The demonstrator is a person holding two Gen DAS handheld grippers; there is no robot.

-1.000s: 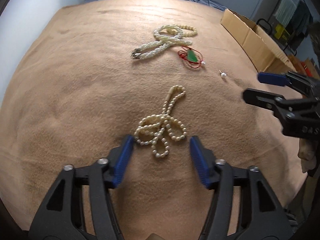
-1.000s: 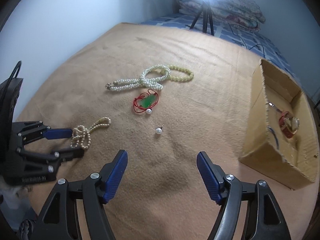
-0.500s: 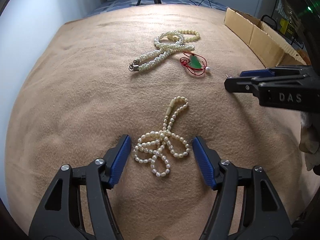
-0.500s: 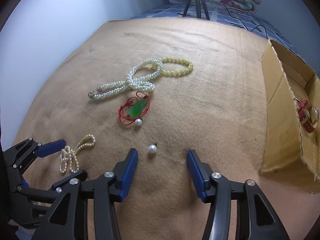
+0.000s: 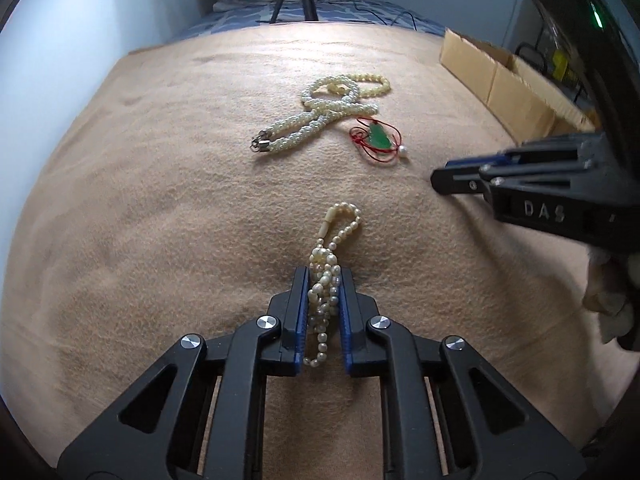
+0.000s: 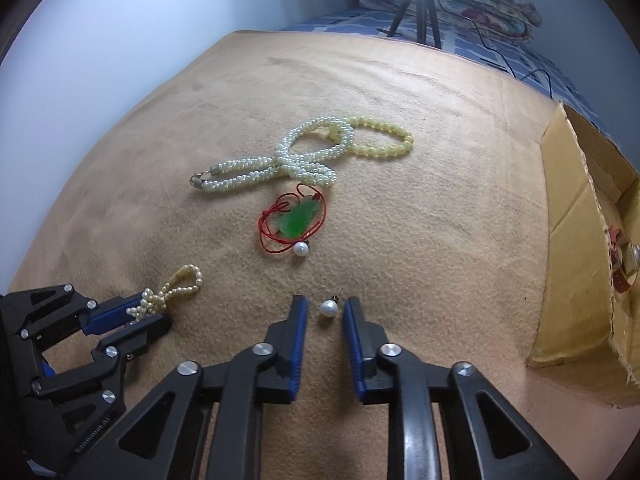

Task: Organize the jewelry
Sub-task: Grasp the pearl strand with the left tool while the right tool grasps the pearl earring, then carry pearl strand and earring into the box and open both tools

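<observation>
A cream pearl bracelet (image 5: 340,220) lies bunched on the tan blanket (image 5: 160,200). My left gripper (image 5: 324,270) is closing and its blue pads press on the bracelet's lower loops; the clasp end trails out ahead. From the right wrist view, the left gripper (image 6: 154,314) sits at lower left with the bracelet (image 6: 186,280) sticking out. My right gripper (image 6: 325,300) is closing around a single pearl earring (image 6: 329,308), which lies on the blanket between the pads with slim gaps on both sides. The right gripper (image 5: 438,176) enters the left wrist view from the right.
Farther back lie a white pearl necklace (image 6: 280,164), a yellow bead bracelet (image 6: 384,140), a green pendant on red cord (image 6: 300,218) and a second pearl earring (image 6: 301,249). A cardboard box (image 6: 568,240) on the right holds a red item (image 6: 620,268). A tripod (image 6: 416,4) stands behind.
Both grippers' jaws narrowed from wide apart. The left one squeezed the spread bracelet into a bunch. The right one moved forward and down until the pearl earring sat between its pads.
</observation>
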